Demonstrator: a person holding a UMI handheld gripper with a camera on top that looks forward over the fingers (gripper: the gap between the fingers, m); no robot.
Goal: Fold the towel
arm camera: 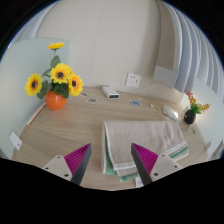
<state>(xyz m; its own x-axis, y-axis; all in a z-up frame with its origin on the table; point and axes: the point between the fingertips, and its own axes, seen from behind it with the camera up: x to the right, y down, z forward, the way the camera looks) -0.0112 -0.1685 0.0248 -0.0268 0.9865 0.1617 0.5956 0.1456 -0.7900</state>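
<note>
Well off to the left of the claw and far beyond its fingers stands an orange pot of sunflowers (55, 88) on the wooden table (60, 135); it has no part in the job and is best left alone. Coming rightward, a small white box (110, 93) sits near the wall, beyond the fingers and about in line with the gap between them. The claw (109, 160) itself is released, holding nothing: its two fingers stand apart, and the magenta pads (78, 158) show on their inner faces. The towel (143, 137) lies flat on the table just ahead of the fingers, mostly in front of the right one, and its near edge runs under or just past that fingertip; whether they touch I cannot tell. It looks already doubled, with a greenish layer peeping out along the lower and right borders. I judge it light, soft and limp, so it should sag and drag when lifted, not hold its shape. A near corner or edge, pinched through all the layers, seems the best hold. Farther right, beyond the towel, a small dark vase with flowers (191, 112) stands well clear of the claw.
</note>
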